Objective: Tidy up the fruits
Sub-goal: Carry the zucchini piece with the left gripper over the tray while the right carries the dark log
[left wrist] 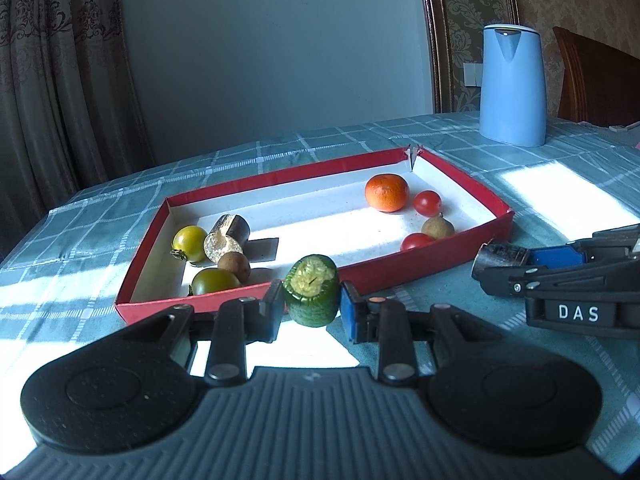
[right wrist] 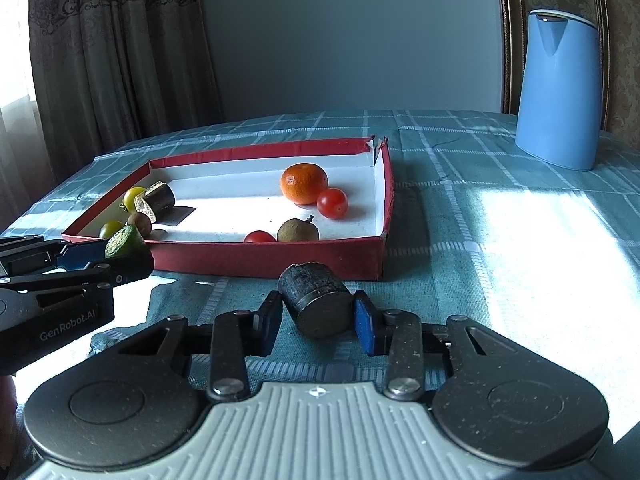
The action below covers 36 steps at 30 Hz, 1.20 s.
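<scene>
My left gripper [left wrist: 312, 304] is shut on a short green cut stalk piece [left wrist: 313, 292], held upright just in front of the red tray's [left wrist: 280, 178] near wall. My right gripper [right wrist: 318, 314] is shut on a dark cylinder piece [right wrist: 316, 304] low over the cloth before the tray [right wrist: 260, 146]. In the tray's right part lie a mandarin [left wrist: 386, 192], two red cherry tomatoes [left wrist: 427, 203] and a brown longan [left wrist: 437, 227]. Its left part holds two yellow-green tomatoes [left wrist: 190, 242], another longan [left wrist: 234, 266] and a cut brown stalk piece [left wrist: 228, 236].
A blue kettle [left wrist: 512, 84] stands at the back right of the checked teal tablecloth [right wrist: 480, 220]. A wooden chair back [left wrist: 592, 80] rises behind it. Curtains hang at the left. Sunlit cloth lies to the right of the tray.
</scene>
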{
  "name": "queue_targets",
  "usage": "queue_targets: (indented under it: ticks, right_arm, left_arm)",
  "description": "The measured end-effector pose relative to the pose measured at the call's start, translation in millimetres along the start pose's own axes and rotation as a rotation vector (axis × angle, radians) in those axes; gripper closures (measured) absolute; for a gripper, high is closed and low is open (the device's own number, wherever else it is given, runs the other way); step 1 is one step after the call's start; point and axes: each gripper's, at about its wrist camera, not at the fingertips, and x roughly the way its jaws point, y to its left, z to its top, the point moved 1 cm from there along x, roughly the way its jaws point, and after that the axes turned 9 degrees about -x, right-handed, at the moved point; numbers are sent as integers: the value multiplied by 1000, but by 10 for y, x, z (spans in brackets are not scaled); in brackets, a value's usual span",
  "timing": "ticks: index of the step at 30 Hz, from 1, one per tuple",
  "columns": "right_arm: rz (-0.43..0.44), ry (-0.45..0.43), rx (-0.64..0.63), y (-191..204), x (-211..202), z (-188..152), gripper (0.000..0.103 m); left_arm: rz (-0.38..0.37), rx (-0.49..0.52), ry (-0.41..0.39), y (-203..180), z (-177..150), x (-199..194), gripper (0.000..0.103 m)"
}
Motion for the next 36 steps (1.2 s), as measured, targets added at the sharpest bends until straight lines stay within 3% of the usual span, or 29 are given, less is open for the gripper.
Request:
queue_targets:
  ticks: [9, 12, 22, 29, 36]
  right_arm:
    - [12, -17, 0, 30, -57, -18, 68]
    - [12, 26, -28, 71, 15, -4, 69]
    - [38, 37, -61, 120, 125, 61, 68]
    - [51, 10, -1, 30, 88, 45, 68]
    - [117, 2, 98, -90, 22, -4, 68]
  left_arm:
    - [10, 7, -6, -4, -7, -6, 75]
    - [12, 13, -4, -10, -11, -3, 75]
    - [2, 23, -16, -35, -19, -29, 75]
    - [5, 20, -22, -28, -16, -40, 75]
    - [0, 31, -64, -42, -19, -113, 75]
